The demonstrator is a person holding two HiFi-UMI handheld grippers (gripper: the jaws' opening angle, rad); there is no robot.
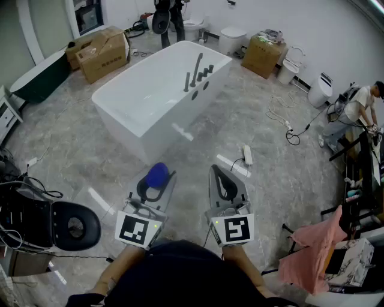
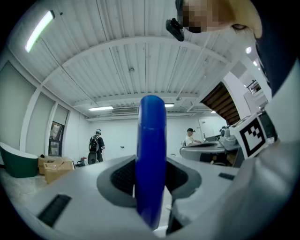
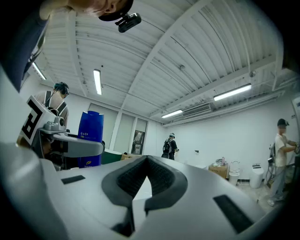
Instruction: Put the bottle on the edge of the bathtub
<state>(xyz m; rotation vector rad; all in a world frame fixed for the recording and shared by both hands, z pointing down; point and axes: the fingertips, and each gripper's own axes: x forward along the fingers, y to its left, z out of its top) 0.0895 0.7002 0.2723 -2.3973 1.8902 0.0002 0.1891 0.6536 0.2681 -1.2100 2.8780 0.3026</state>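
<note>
A white freestanding bathtub [image 1: 129, 105] stands on the marble floor ahead of me, with dark tap fittings [image 1: 198, 75] on its far rim. My left gripper [image 1: 157, 180] is held level, short of the tub's near corner, and is shut on a blue bottle [image 1: 157, 174]. In the left gripper view the bottle [image 2: 151, 154] stands upright between the pads of that gripper [image 2: 151, 187]. My right gripper [image 1: 225, 180] hangs beside it with its jaws together and nothing in them [image 3: 143, 161]. From the right gripper view the bottle [image 3: 91, 138] shows at the left.
Cardboard boxes [image 1: 102, 53] [image 1: 264, 55] and toilets [image 1: 231, 39] stand behind the tub. A dark green tub [image 1: 39, 78] is at far left. A black seat [image 1: 75, 225] lies near left, a power strip [image 1: 247, 154] right of the tub, pink cloth [image 1: 312, 252] at right. People stand at the back [image 1: 168, 18] and right [image 1: 360, 111].
</note>
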